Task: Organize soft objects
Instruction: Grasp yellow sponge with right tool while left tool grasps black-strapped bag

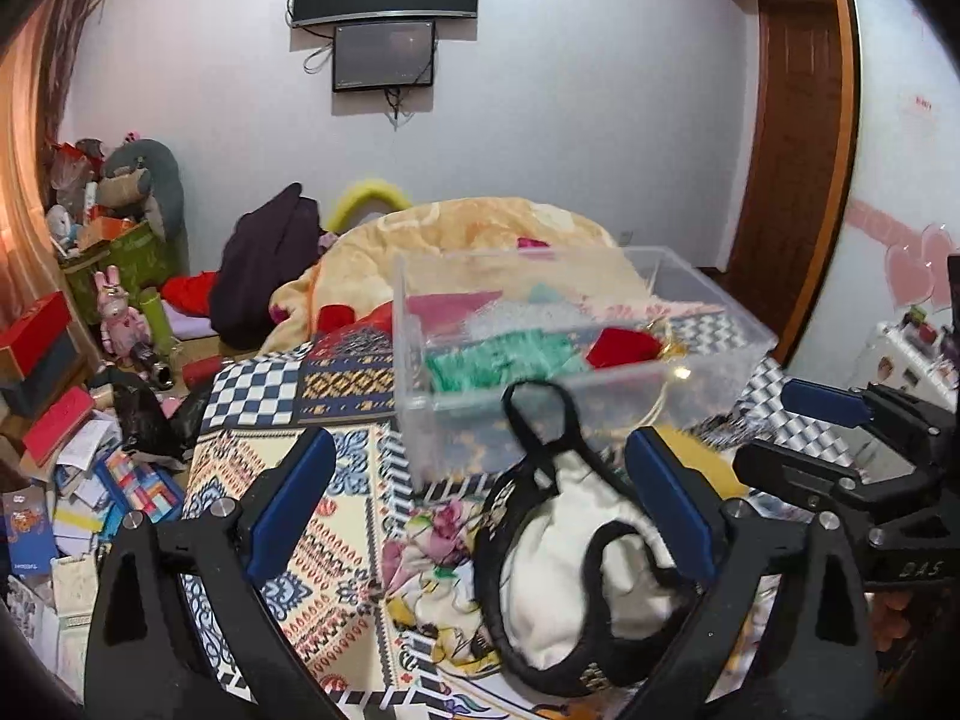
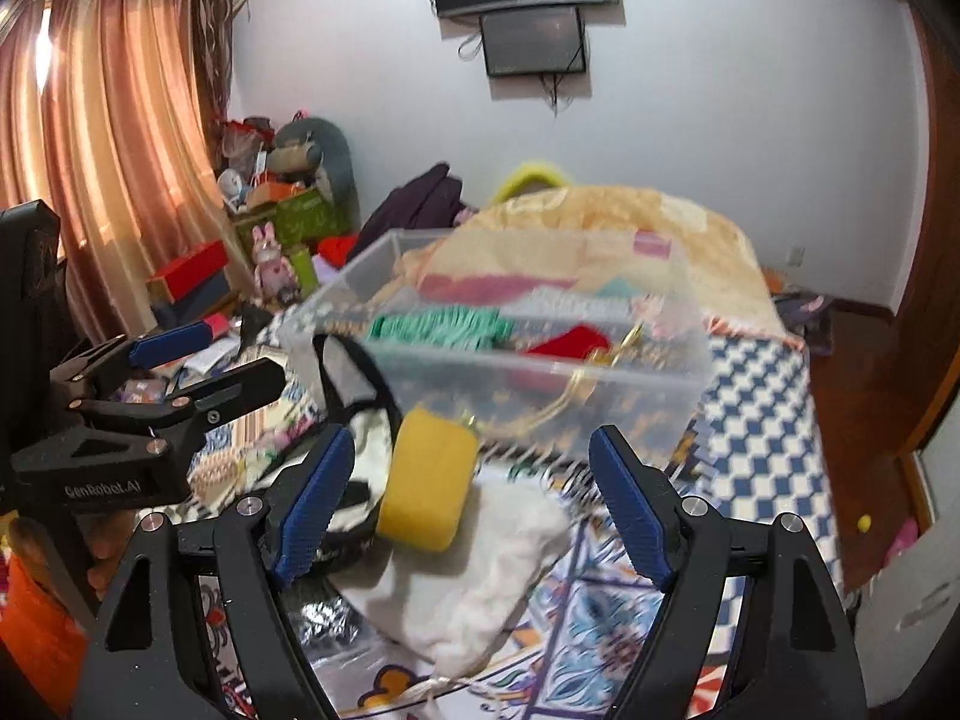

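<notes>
A white cloth bag [image 1: 576, 588] with black trim and a looping black strap is lying crumpled low in the left wrist view, on the patterned bedspread [image 1: 336, 558], just below a clear plastic box [image 1: 540, 414] holding green, red and pink fabric. A yellow sponge [image 2: 427, 480] is sitting at centre in the right wrist view, touching a white cloth [image 2: 480, 570]. Open bedspread is showing at lower left. The left gripper [image 1: 480, 504] is standing spread wide, pinching nothing; the right gripper [image 2: 465, 507] is likewise hanging parted and empty.

Clear bin [image 1: 708, 330] beyond sponge [image 2: 429, 480]
</notes>
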`<action>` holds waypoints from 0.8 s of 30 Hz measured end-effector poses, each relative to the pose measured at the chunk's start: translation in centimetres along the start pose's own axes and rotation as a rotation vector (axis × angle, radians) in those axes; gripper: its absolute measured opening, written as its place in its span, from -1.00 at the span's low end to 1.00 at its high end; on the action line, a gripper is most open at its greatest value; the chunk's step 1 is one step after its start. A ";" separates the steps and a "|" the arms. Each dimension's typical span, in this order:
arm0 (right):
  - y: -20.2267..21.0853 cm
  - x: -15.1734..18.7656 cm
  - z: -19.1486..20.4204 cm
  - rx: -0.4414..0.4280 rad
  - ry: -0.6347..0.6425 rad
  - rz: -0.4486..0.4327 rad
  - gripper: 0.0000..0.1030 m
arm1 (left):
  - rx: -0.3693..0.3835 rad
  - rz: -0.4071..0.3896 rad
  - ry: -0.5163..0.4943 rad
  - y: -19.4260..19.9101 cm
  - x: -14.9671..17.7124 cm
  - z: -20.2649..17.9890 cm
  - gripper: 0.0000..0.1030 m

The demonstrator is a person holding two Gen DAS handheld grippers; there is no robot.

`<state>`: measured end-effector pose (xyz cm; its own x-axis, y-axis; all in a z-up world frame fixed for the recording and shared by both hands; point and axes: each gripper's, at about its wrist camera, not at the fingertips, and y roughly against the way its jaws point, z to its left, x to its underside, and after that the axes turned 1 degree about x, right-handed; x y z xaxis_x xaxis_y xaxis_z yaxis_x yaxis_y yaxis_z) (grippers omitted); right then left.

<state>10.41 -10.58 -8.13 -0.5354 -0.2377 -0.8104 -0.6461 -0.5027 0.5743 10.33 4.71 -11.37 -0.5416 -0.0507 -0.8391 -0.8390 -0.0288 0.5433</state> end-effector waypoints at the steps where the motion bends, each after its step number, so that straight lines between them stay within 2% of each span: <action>1: -0.5 0.3 0.0 -0.007 -0.002 0.015 0.52 | -0.015 0.001 -0.011 -0.2 0.4 -0.2 0.91; 5: -1.0 1.1 0.1 -0.028 -0.014 0.033 0.50 | -0.004 0.017 -0.018 -0.9 1.8 -0.4 0.62; 7: -1.1 1.3 0.1 -0.036 -0.019 0.040 0.39 | 0.015 0.031 -0.008 -1.2 2.3 -0.2 0.51; 9: -1.5 1.5 0.1 -0.049 -0.025 0.054 0.19 | 0.026 0.054 0.006 -1.7 2.6 0.0 0.30; 12: -1.8 1.8 0.2 -0.060 -0.024 0.065 0.09 | 0.033 0.088 0.038 -2.7 3.2 0.7 0.01; 16: -2.2 2.2 0.3 -0.080 -0.022 0.078 -0.16 | 0.052 0.092 0.052 -2.8 3.6 1.0 -0.10; 20: -2.3 2.4 0.2 -0.096 -0.028 0.083 -0.43 | 0.071 0.079 0.018 -2.3 3.9 0.1 -0.20; 22: -2.2 2.5 0.2 -0.098 -0.032 0.079 -0.44 | 0.079 0.089 0.008 -2.5 4.0 -0.3 -0.24; 24: -2.1 2.4 0.1 -0.090 -0.034 0.069 -0.46 | 0.088 0.115 0.010 -3.0 4.1 -0.5 -0.41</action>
<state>10.43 -9.96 -11.23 -0.5963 -0.2467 -0.7639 -0.5561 -0.5594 0.6147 10.61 4.06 -16.44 -0.6346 -0.0583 -0.7707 -0.7727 0.0656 0.6313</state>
